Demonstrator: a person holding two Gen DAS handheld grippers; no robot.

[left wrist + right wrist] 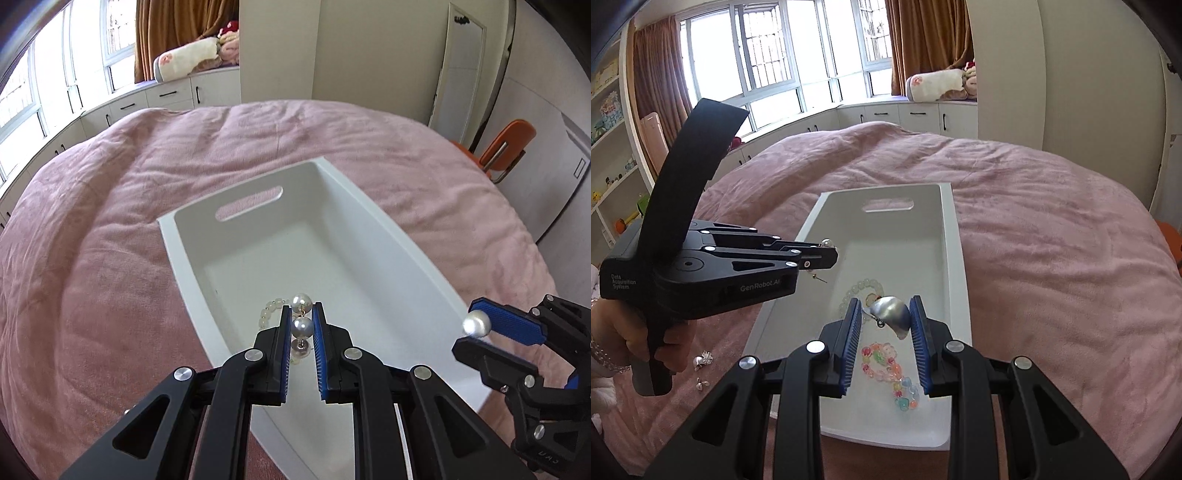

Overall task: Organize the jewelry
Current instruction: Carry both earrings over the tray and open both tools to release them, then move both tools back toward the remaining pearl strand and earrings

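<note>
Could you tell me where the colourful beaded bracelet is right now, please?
In the right wrist view the colourful beaded bracelet lies on the floor of the white bin, near its closest end, below the right gripper.

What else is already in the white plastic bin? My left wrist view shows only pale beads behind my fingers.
Observer: A multicoloured translucent bead bracelet lies on the floor of the white plastic bin, at its near end.
Operator: Anything left outside?
Observer: Small silver earrings lie on the pink blanket, left of the bin.
Operator: Where's my right gripper?
Observer: The right gripper, shut on a pearly earring, seems to hang over that bracelet.
</note>
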